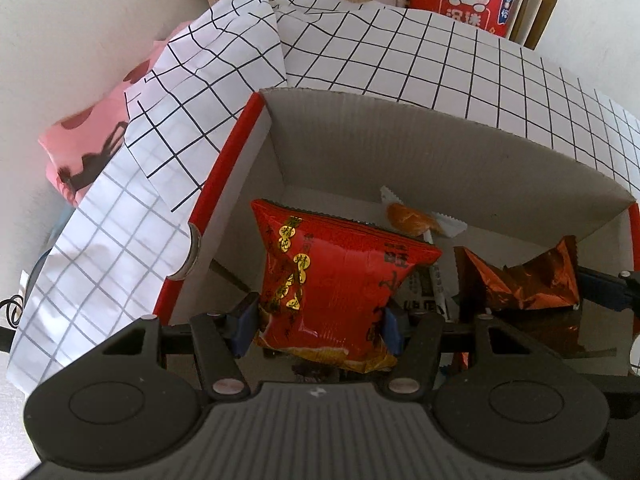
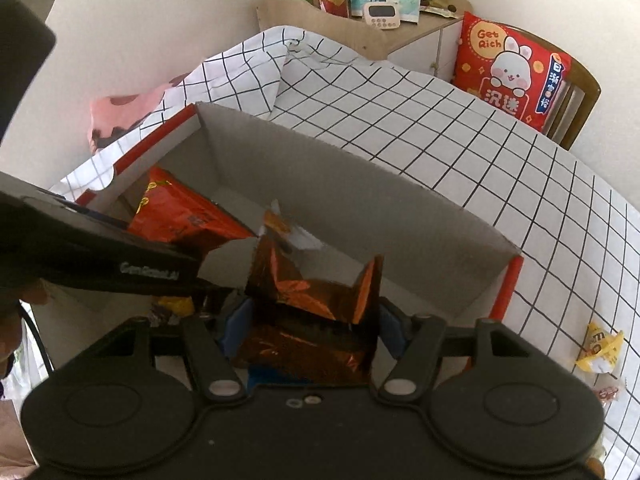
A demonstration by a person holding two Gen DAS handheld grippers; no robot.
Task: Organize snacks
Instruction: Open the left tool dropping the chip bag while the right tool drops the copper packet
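Observation:
A cardboard box (image 1: 440, 152) with red outer sides and a grey inside stands open on the checked cloth. My left gripper (image 1: 318, 324) is shut on a red snack bag (image 1: 340, 280) with gold print, its blue pads pressing both sides, and holds it over the box's left part. My right gripper (image 2: 312, 328) is shut on a crinkled brown-orange foil bag (image 2: 316, 300), held over the same box (image 2: 360, 200) to the right of the red snack bag (image 2: 180, 216). A small clear packet with an orange snack (image 1: 412, 218) lies on the box floor by the far wall.
The white cloth with black grid lines (image 2: 480, 152) covers the table around the box. A yellow packet (image 2: 600, 348) and a small red sweet (image 2: 608, 394) lie on it at the right. A red rabbit cushion (image 2: 512, 72) leans on a chair behind; a wooden cabinet (image 2: 340, 20) holds clutter.

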